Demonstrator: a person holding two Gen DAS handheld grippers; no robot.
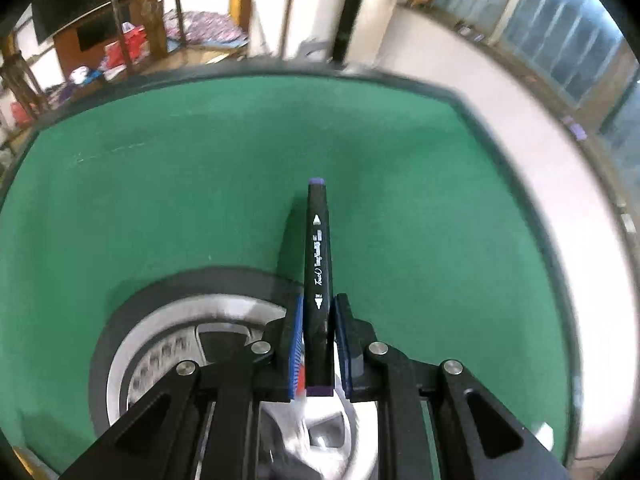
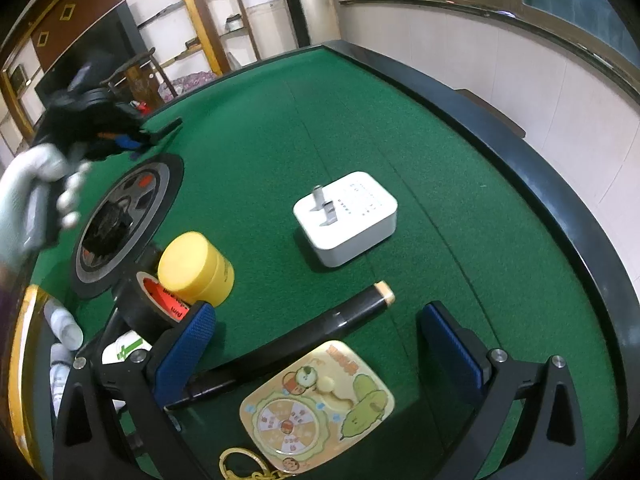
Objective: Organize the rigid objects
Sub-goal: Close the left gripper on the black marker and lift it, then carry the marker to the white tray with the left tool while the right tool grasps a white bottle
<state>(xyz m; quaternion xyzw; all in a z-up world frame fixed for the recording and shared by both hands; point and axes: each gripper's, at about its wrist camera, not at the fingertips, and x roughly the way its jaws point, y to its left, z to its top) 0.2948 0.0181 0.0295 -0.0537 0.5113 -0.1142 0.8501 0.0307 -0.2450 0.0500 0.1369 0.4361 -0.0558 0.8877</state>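
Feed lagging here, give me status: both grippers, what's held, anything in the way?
Left gripper shut on black marker, over tire-shaped holder. Right gripper open, empty, above spinner card. Black pen lies between its fingers.

Even indoor light — blurred, fisheye-warped edges.

Left gripper (image 1: 318, 344): jaws closed, blue pads (image 1: 295, 344) pressed on either side of a black marker (image 1: 318, 264). Gloved left hand (image 2: 36, 204) grasps its handle. Right gripper (image 2: 316, 348): jaws spread wide, blue pads (image 2: 188, 344) apart, holding nothing.
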